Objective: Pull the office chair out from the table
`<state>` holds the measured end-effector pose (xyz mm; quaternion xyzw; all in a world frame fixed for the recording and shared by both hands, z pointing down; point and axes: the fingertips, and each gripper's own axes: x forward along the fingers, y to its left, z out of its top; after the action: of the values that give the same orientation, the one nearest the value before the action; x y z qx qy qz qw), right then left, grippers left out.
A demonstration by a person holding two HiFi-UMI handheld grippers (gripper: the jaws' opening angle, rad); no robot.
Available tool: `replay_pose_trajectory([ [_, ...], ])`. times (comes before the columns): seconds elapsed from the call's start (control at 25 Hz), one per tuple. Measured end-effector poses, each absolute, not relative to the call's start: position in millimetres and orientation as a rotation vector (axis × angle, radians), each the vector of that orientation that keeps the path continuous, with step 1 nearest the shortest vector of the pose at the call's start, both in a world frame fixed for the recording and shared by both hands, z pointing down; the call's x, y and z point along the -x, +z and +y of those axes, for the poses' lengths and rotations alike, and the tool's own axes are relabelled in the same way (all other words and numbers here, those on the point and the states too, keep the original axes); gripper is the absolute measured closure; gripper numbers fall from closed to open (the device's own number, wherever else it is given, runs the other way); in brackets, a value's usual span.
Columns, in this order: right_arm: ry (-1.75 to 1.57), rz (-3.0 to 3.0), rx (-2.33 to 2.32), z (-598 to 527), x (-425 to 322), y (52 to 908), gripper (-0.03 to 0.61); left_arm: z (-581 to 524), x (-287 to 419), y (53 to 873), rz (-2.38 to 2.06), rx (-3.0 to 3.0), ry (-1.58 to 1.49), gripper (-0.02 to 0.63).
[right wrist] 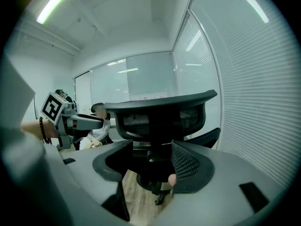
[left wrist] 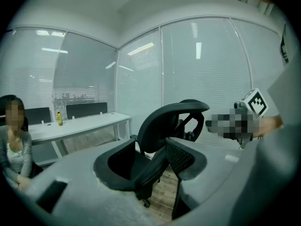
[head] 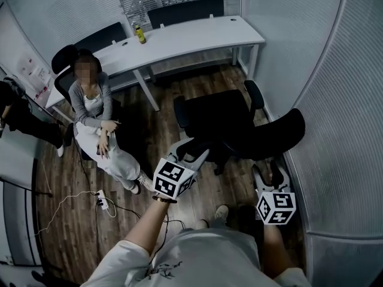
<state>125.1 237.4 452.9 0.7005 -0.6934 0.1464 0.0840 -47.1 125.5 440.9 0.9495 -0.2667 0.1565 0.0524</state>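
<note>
Head view: seated person (head: 94, 113) beside office chair (head: 230, 124); left gripper (head: 190, 154), right gripper (head: 270, 174) spread wide.

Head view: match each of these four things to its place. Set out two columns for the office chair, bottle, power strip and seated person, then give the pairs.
1 office chair
2 bottle
3 power strip
4 seated person

A on the white table
B on the floor, cable attached
C at the left, on another chair
D mid-room, away from the table

Pairs: 1-D, 2-A, 3-B, 4-C
</note>
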Motion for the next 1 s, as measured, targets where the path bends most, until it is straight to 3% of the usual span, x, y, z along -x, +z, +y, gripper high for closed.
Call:
replay_pose_trajectory([
  [0.12,0.432,-2.067,-2.094,249,-109,454,0.413,142,61,441,-0.826,-2.879,0.456,0.434],
  [0.4,0.442,-2.128,-2.035,273,-69,460,0.543,184,91,454,-0.84,-2.842,0.468,0.557],
  [0.56,0.446,-2.18,-1.984,283,-49,459,0.563,207,101,459,-0.816,-2.828,0.454,0.601],
  [1.0,0.472,-2.214,-1.918,326,-10,465,0.569,255,130,473,-0.899,-2.775,0.432,0.603],
])
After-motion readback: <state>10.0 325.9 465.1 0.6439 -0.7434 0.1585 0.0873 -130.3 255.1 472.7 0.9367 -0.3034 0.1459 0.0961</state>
